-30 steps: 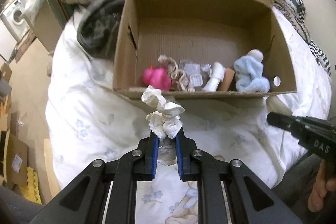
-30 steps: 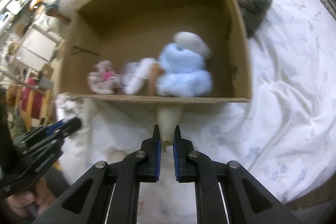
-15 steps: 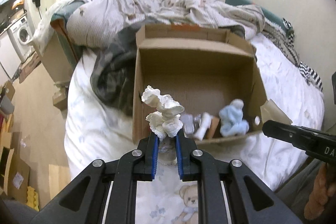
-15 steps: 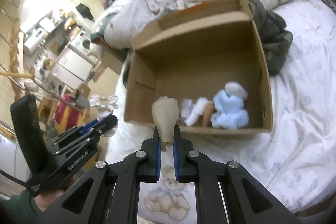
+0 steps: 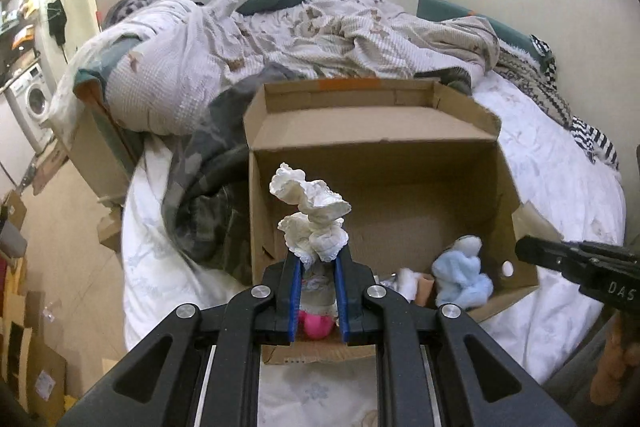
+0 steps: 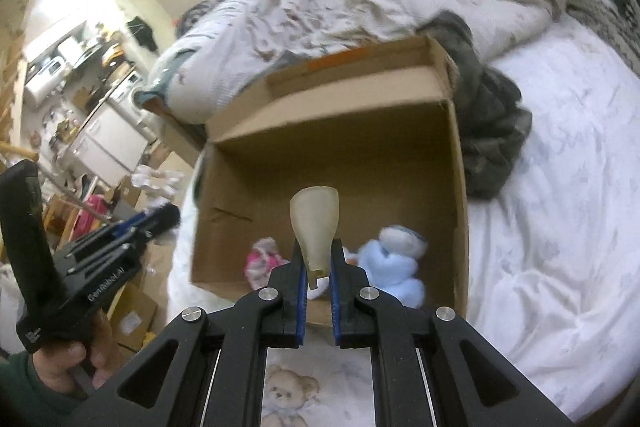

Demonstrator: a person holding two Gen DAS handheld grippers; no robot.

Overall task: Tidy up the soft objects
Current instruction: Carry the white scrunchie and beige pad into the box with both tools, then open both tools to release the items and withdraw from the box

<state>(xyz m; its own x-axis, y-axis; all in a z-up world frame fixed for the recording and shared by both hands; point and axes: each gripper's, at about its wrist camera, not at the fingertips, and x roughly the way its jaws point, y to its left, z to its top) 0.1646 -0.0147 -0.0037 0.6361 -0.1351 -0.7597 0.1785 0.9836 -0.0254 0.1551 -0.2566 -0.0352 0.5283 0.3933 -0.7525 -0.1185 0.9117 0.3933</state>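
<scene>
On the left, the left gripper (image 5: 317, 263) has its blue-padded jaws closed narrowly on the lower part of a white frilly cloth (image 5: 310, 217), which stands up crumpled above the fingertips. The cloth is held in the air at the near left corner of the open box (image 5: 376, 135) that sits on the bed (image 5: 560, 179). The right wrist view shows this gripper (image 6: 160, 219) off to the box's left side with the white frills at its tip. Inside the box, along the near wall, lie a pink item (image 5: 318, 325), a small white item (image 5: 406, 277) and a light blue plush (image 5: 462, 273). Further right, the right gripper (image 6: 319, 267) is likewise closed narrowly, on the thin end of a beige soft piece (image 6: 315, 225) whose wider end points up. It hangs over the near edge of the box, between the pink item (image 6: 262, 261) and the blue plush (image 6: 394, 269). What exactly this piece is cannot be told. The step in hand appears to be the carry: both soft things are lifted and brought to the box, neither yet released. The next move probably calls for bringing each gripper forward over the box's floor, lowering it clear of the near wall, and opening the jaws so each piece drops inside rather than onto the bed. The frilly cloth may cling to the pads, so a wide opening would help.
</scene>
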